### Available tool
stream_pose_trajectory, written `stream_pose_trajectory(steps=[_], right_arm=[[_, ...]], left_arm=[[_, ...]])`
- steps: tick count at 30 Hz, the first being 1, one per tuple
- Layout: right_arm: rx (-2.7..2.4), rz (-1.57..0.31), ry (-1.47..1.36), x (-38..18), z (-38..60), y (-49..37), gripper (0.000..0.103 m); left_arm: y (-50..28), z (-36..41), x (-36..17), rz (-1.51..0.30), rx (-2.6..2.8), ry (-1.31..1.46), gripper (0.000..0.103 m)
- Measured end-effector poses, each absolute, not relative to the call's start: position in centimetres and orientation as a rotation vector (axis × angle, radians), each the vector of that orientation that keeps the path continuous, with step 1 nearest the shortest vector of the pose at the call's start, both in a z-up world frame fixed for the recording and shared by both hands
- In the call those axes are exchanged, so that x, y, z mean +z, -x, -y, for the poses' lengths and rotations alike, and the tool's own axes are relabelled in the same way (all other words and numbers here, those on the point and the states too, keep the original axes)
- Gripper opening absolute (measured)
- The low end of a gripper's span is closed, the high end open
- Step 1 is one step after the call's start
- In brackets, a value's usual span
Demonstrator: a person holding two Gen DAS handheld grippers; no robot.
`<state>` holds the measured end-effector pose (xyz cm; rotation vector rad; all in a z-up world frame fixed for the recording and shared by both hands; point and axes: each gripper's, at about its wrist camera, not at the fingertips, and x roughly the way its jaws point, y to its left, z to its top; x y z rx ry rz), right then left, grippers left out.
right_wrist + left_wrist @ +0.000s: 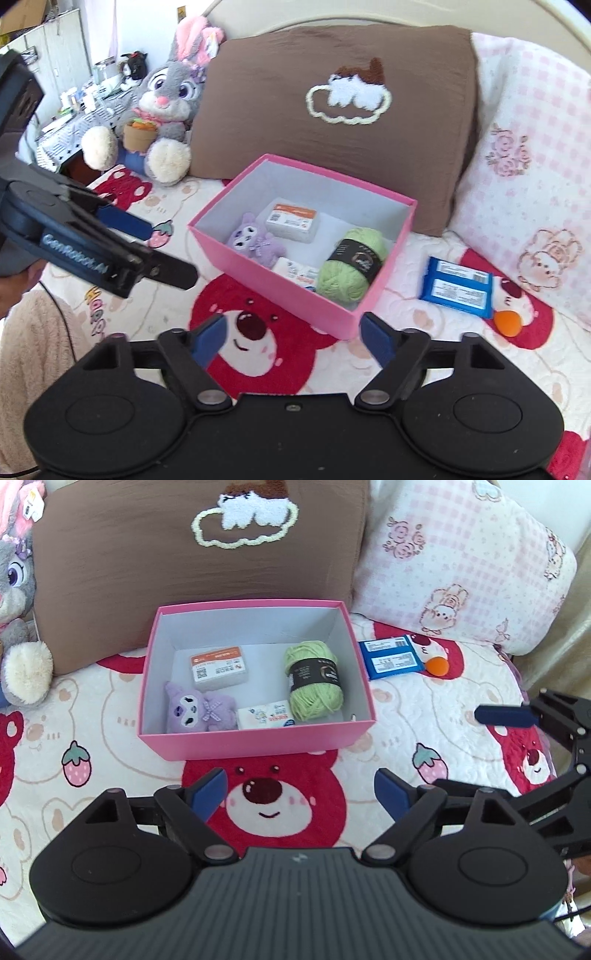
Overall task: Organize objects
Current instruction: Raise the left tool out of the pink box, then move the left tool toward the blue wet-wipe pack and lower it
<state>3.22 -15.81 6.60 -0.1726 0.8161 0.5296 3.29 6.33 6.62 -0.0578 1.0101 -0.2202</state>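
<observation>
Both tools are empty with jaws spread wide, left tool (301, 792) and right tool (293, 338), hanging over the bed (55, 794). Pink box (258, 740) sits at 12 o'clock, already holding the green yarn (314, 681). Blue packet (456, 286) and orange ball (508, 323) lie outside at 2 o'clock; I'd guess a sloppy grab rolls the ball off the soft quilt.

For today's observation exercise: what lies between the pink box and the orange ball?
The blue packet lies flat on the bedspread between the pink box and the orange ball, clearest in the right wrist view.
</observation>
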Motion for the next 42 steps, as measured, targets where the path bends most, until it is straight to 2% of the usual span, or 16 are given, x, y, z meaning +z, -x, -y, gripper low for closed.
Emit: stream_pose_trajectory(steps=[5, 15, 27, 31, 37, 40, 42], right_arm=[[0.49, -0.783, 0.14, 6.6, 19.1, -2.9, 0.09], [0.373, -0.627, 0.163, 5.9, 24.2, -2.7, 0.09], [0.242, -0.395, 0.146, 4.5, 28.6, -3.0, 0.09], [0.258, -0.403, 0.124, 3.6, 29.7, -3.9, 0.09], [0.295, -0.47, 0.102, 2.5, 31.1, -5.4, 0.09], [0.316, -0.495, 0.105, 1.6, 31.6, -6.6, 0.09], [0.32, -0.508, 0.107, 0.7, 31.7, -7.4, 0.09]], left_arm=[[-3.1, -4.0, 7.2, -0.982, -0.251, 0.066, 0.098], [-5.3, 0.1, 8.1, -0.956, -0.294, 0.184, 0.099], [-9.6, 6.9, 8.4, -0.868, -0.312, 0.128, 0.096], [-10.5, 9.0, 8.1, -0.876, -0.349, 0.123, 0.09], [-12.4, 12.2, 6.3, -0.899, -0.417, 0.13, 0.089], [-14.1, 13.5, 4.7, -0.916, -0.422, 0.141, 0.079], [-15.3, 14.4, 3.6, -0.933, -0.411, 0.128, 0.078]])
